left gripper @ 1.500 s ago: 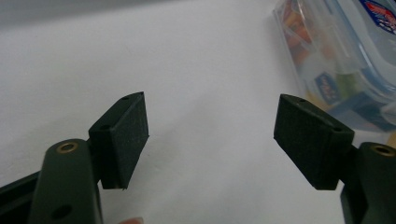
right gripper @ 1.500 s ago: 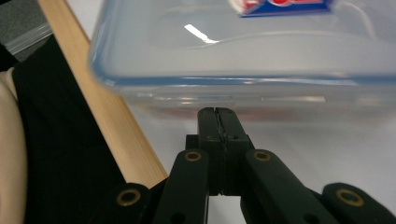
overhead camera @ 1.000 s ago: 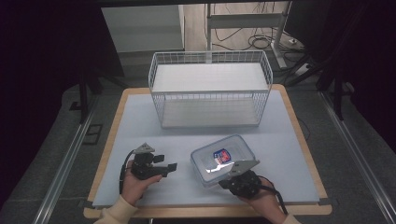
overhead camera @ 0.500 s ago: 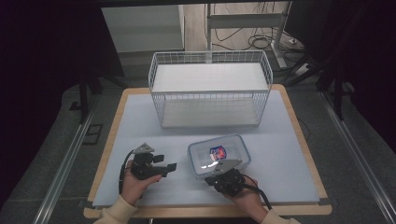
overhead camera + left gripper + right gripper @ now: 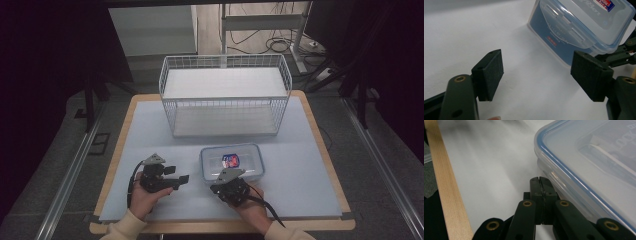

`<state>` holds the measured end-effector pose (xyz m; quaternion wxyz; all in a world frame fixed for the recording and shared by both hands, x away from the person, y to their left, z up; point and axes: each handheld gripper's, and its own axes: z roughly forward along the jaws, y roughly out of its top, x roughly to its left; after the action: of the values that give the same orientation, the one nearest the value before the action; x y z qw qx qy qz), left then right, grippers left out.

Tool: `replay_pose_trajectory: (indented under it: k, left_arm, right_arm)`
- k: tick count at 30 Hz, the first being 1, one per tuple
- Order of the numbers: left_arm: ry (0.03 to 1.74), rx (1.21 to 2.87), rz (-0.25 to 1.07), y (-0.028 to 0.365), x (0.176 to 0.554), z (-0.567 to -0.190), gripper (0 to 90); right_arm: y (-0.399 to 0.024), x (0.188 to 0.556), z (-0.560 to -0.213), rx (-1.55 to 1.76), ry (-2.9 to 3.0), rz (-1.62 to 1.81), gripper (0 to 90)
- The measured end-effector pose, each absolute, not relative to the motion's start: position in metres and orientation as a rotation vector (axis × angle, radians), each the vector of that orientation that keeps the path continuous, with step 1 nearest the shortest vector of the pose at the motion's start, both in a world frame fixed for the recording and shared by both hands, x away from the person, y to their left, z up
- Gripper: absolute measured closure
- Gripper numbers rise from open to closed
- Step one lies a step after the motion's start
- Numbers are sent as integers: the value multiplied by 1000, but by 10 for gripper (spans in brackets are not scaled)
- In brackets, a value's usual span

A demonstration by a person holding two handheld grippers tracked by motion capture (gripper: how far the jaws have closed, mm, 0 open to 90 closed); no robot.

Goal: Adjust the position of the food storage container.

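On the pale blue table (image 5: 300,150), the left gripper (image 5: 172,179) rests with jaws spread and empty — beside it a lidded clear container (image 5: 231,161), in front of the wire basket (image 5: 225,100) — while the right gripper (image 5: 225,184), jaws pressed together, sits against the container's near edge.

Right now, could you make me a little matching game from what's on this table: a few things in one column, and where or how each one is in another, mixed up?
Things:
1. wire basket
2. plastic container
3. left gripper
4. right gripper

States:
A. jaws apart, nothing between them
B. jaws pressed together beside the container's edge
C. white, at the far side of the table
D. clear with a blue-rimmed lid, lying flat near the hands

Pairs: 1-C, 2-D, 3-A, 4-B
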<state>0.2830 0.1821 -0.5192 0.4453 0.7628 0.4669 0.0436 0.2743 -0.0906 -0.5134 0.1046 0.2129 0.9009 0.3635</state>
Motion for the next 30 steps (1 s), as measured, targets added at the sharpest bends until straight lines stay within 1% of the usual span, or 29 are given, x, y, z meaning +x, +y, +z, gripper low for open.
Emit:
replay_pose_trajectory:
  k: [4, 6, 8, 9, 11, 12, 15, 16, 17, 18, 19, 20, 22, 25, 28, 30]
  left_arm:
    - [1154, 1890, 107, 182, 283, -519, 259]
    - [1153, 1886, 108, 182, 282, -518, 259]
    - [1149, 1886, 111, 183, 282, -518, 259]
    - [1157, 1879, 111, 185, 282, -518, 259]
    - [1164, 1866, 110, 185, 283, -517, 259]
    - [1164, 1866, 110, 185, 283, -517, 259]
    - [1160, 1869, 114, 184, 283, -516, 257]
    - [1157, 1871, 114, 183, 282, -515, 256]
    - [1157, 1871, 114, 183, 282, -515, 256]
    - [1159, 1872, 115, 182, 282, -515, 256]
    - [1164, 1868, 118, 182, 283, -516, 256]
    - [1171, 1856, 122, 182, 283, -515, 257]
    - [1171, 1856, 126, 182, 283, -515, 257]
    - [1171, 1854, 127, 182, 283, -514, 257]
    - [1171, 1856, 126, 183, 284, -515, 257]
    - [1168, 1857, 124, 183, 284, -515, 257]
  right_arm:
    - [-96, 274, -509, 639, 2663, 1120, 896]
    - [-109, 266, -498, 615, 2663, 1186, 896]
    - [-114, 263, -495, 603, 2659, 1205, 896]
    - [-134, 257, -484, 603, 2620, 1262, 896]
    - [-153, 257, -473, 636, 2581, 1304, 896]
    - [-153, 257, -473, 636, 2581, 1304, 896]
    - [-188, 264, -460, 728, 2504, 1357, 895]
    - [-213, 269, -457, 798, 2447, 1361, 895]
    - [-213, 269, -457, 798, 2447, 1361, 895]
    - [-231, 274, -458, 840, 2414, 1359, 895]
    - [-231, 274, -458, 840, 2414, 1359, 895]
    - [-249, 282, -461, 906, 2386, 1354, 895]
    - [-263, 289, -465, 978, 2359, 1352, 895]
    - [-275, 297, -471, 1038, 2339, 1334, 895]
    - [-277, 300, -474, 1053, 2339, 1330, 894]
    - [-276, 300, -474, 1054, 2343, 1330, 864]
